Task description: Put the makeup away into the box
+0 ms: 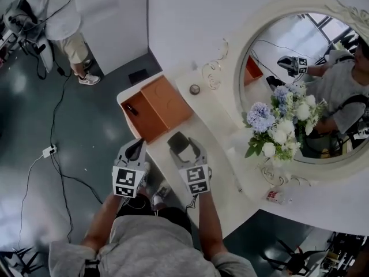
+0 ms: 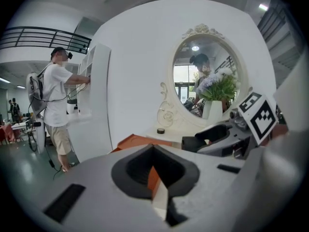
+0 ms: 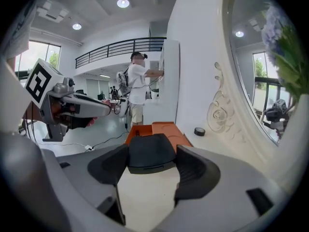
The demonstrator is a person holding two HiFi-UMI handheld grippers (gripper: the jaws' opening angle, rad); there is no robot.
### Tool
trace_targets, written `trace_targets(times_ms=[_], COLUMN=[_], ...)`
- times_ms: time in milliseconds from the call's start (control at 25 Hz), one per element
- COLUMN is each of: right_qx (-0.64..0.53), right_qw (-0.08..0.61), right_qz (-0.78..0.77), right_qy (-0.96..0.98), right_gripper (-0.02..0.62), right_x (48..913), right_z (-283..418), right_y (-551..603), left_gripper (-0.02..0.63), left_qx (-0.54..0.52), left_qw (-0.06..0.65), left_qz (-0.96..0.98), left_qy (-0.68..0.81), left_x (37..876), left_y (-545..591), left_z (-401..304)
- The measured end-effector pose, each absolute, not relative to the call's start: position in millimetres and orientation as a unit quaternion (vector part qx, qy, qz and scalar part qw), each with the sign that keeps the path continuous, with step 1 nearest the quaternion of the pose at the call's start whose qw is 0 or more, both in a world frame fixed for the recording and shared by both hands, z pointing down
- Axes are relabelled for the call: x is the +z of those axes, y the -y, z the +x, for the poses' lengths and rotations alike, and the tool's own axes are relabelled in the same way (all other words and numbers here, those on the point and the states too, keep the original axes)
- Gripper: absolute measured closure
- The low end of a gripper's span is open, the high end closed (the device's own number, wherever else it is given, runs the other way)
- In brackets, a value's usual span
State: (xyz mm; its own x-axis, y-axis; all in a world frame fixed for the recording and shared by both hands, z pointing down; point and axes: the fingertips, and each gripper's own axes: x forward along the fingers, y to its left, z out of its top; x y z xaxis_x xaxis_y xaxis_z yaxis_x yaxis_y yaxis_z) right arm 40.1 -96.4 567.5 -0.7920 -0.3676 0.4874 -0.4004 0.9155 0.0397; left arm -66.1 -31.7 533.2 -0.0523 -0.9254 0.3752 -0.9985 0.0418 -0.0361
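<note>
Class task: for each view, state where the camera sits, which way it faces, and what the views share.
Head view: on the person's head, facing steeply down at the vanity table; shows the left gripper, right gripper, forearms.
Left gripper view: on the left gripper, facing along its closed jaws toward the mirror; right gripper beside.
Right gripper view: on the right gripper, facing along jaws clamping a black compact; left gripper beside.
Shared: all show the orange box.

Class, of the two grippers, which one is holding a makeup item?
The right gripper: a dark compact sits gripped between its jaws. The left gripper has its jaws together with nothing between them.
</note>
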Motion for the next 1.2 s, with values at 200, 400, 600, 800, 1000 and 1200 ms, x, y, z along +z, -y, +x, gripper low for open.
trace_targets(times_ms=[200, 400, 600, 800, 1000, 1200], right_qx=[0.012, 0.007, 0.007, 0.022, 0.036, 0.051], right_qw=[0.242, 0.239, 0.247, 0.261, 0.281, 0.304], right_qz=[0.195, 0.184, 0.172, 0.166, 0.165, 0.165], right_qy=[0.95, 0.953, 0.954, 0.951, 0.945, 0.937], right_gripper=[0.27, 0.27, 0.27, 0.27, 0.27, 0.27], right_x=[547.1, 540.8, 547.6, 565.7, 588.9, 614.5], right_z=[5.1, -38.7, -77.4, -109.9, -134.6, -152.2], right_y=[104.9, 107.1, 106.7, 108.7, 111.7, 116.4], left_gripper=[0.606, 0.606, 0.606, 0.606, 0.606, 0.606], left_qx=[0.136, 0.133, 0.128, 0.129, 0.132, 0.135], left_qw=[0.117, 0.109, 0.115, 0.131, 0.146, 0.164], left_qz=[0.668, 0.663, 0.651, 0.644, 0.643, 0.646], left_qy=[0.722, 0.729, 0.74, 0.743, 0.74, 0.733], left_x=[522.0, 513.5, 514.1, 526.8, 541.0, 558.0], left_y=[31.5, 34.8, 31.8, 28.5, 30.1, 34.7], left_z=[-96.5, -136.6, -173.0, -203.0, -228.7, -248.8])
